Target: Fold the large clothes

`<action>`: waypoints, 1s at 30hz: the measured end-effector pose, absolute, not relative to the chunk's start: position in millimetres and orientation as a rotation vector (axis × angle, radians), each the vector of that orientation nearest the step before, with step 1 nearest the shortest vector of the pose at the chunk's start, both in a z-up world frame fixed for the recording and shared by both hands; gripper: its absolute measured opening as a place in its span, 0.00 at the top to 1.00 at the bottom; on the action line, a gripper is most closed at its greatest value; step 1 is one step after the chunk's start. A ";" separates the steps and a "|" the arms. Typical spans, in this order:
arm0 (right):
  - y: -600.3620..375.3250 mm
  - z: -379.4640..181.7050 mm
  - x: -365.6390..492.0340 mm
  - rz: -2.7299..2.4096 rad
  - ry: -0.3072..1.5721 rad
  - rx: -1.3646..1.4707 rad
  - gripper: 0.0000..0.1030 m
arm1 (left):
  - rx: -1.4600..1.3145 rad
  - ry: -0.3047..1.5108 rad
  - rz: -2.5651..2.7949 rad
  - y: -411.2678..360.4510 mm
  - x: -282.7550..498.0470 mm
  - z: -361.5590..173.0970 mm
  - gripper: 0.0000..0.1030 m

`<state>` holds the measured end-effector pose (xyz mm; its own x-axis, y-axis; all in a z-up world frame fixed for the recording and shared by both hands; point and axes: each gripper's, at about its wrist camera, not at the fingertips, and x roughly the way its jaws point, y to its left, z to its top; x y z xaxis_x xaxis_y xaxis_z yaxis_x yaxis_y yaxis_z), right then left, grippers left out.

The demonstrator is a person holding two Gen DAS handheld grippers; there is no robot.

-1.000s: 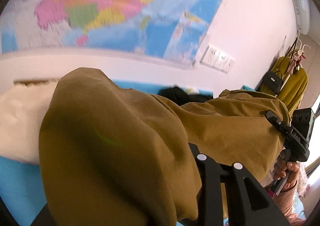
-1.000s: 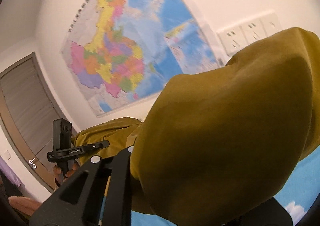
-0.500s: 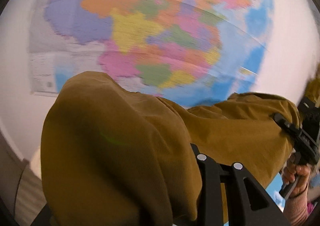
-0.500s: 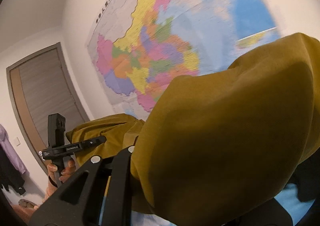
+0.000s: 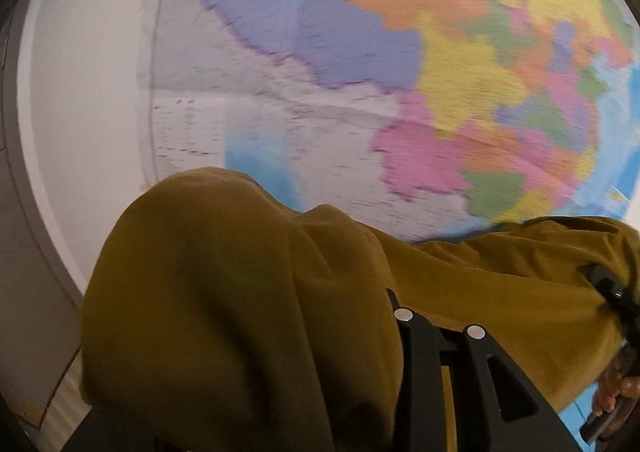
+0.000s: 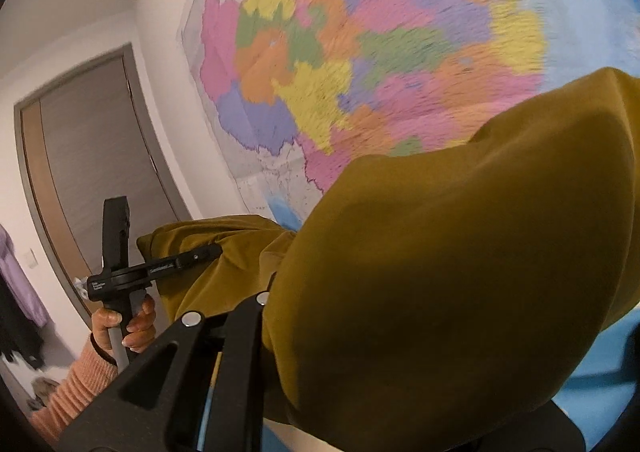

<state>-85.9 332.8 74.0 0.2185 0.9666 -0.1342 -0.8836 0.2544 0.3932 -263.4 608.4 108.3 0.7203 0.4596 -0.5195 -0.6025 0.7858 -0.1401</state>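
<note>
A large mustard-brown garment [image 5: 240, 292] hangs in the air, stretched between both grippers. In the left wrist view it bulges over my left gripper [image 5: 438, 328], which is shut on a pinch of the cloth. The garment [image 6: 440, 272] likewise drapes over my right gripper [image 6: 228, 308], shut on it. From the right wrist view the left gripper [image 6: 200, 254] bites the far edge of the cloth, held by a hand [image 6: 124, 324] in a salmon knitted sleeve [image 6: 80, 380]. At the right edge of the left wrist view the right gripper [image 5: 600, 280] shows, fingertips buried in fabric.
A big coloured wall map [image 5: 400, 72] fills the background close ahead. A grey door [image 6: 92, 172] stands to the left of the map, with purple clothing [image 6: 16, 276] hanging beside it. A blue bed surface [image 6: 592, 384] lies below at the right.
Both views have swung left along the wall: the sockets and coat rack have gone, the map now fills the frame and the door has come in. The garment stays gripped.
</note>
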 end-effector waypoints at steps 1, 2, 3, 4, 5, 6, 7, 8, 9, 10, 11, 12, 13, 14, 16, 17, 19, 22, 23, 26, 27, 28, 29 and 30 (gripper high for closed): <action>339.4 73.1 -89.8 1.307 0.364 0.233 0.85 | -0.312 0.478 0.606 620.8 -263.7 102.0 0.72; 346.5 66.8 -93.6 1.325 0.354 0.222 0.85 | -0.318 0.470 0.615 629.0 -264.5 95.9 0.72; 352.3 59.1 -96.5 1.333 0.351 0.204 0.86 | -0.329 0.463 0.619 638.0 -266.6 86.2 0.71; 361.2 43.5 -98.3 1.339 0.382 0.187 0.86 | -0.333 0.470 0.626 646.0 -267.3 73.8 0.69; 371.0 22.2 -97.4 1.359 0.464 0.181 0.85 | -0.333 0.488 0.637 651.2 -266.6 62.1 0.68; 381.5 1.1 -96.7 1.381 0.549 0.165 0.84 | -0.344 0.545 0.659 662.8 -265.0 37.9 0.66; 390.0 -18.1 -97.9 1.392 0.621 0.136 0.82 | -0.369 0.596 0.668 671.8 -264.1 16.0 0.66; 396.8 -41.0 -99.9 1.391 0.701 0.106 0.75 | -0.382 0.635 0.680 677.3 -263.2 -0.2 0.62; 398.0 -53.9 -100.5 1.386 0.744 0.100 0.72 | -0.382 0.684 0.718 682.9 -264.2 -23.1 0.59; 395.3 -66.0 -99.3 1.393 0.788 0.110 0.71 | -0.387 0.687 0.736 685.1 -267.5 -32.4 0.50; 388.9 -73.1 -96.4 1.407 0.818 0.142 0.68 | -0.415 0.673 0.738 688.1 -274.3 -40.4 0.49; 379.1 -76.7 -92.0 1.422 0.851 0.181 0.66 | -0.446 0.661 0.723 690.8 -280.1 -43.6 0.48; 371.3 -75.9 -90.4 1.427 0.867 0.191 0.60 | -0.461 0.655 0.716 692.5 -283.4 -44.0 0.48; 358.3 -73.8 -89.2 1.429 0.872 0.207 0.47 | -0.478 0.653 0.712 694.8 -286.6 -43.8 0.47; 330.1 -69.8 -88.1 1.434 0.855 0.218 0.39 | -0.492 0.664 0.708 698.8 -288.9 -43.3 0.47; 319.9 -68.7 -87.1 1.425 0.848 0.216 0.38 | -0.488 0.667 0.709 699.7 -289.3 -43.0 0.45; 286.3 -67.7 -81.6 1.394 0.843 0.237 0.38 | -0.482 0.672 0.721 699.1 -286.8 -42.8 0.42; 245.8 -64.2 -72.2 1.263 0.784 0.248 0.36 | -0.477 0.674 0.763 695.3 -289.5 -39.6 0.38; 235.2 -62.4 -68.3 1.225 0.764 0.266 0.36 | -0.474 0.672 0.779 693.0 -290.6 -37.3 0.35; 233.6 -60.9 -49.7 1.215 0.776 0.323 0.38 | -0.455 0.661 0.840 682.1 -297.9 -27.4 0.33; 238.7 -60.2 -50.1 1.230 0.775 0.316 0.40 | -0.452 0.643 0.852 676.4 -302.8 -22.9 0.32; 249.1 -58.8 -52.6 1.279 0.777 0.288 0.54 | -0.448 0.625 0.863 672.0 -307.5 -19.1 0.31; 257.6 -58.7 -54.8 1.319 0.786 0.262 0.81 | -0.447 0.612 0.870 666.9 -312.5 -16.0 0.29; 264.9 -59.1 -57.7 1.331 0.798 0.242 0.89 | -0.444 0.601 0.879 662.6 -318.1 -13.8 0.29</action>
<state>-57.7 264.9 -59.1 0.0240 0.9255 -0.3781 -0.7690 0.2588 0.5846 -318.1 662.6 -13.8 0.4935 0.5775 -0.6504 -0.8157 0.5667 -0.1158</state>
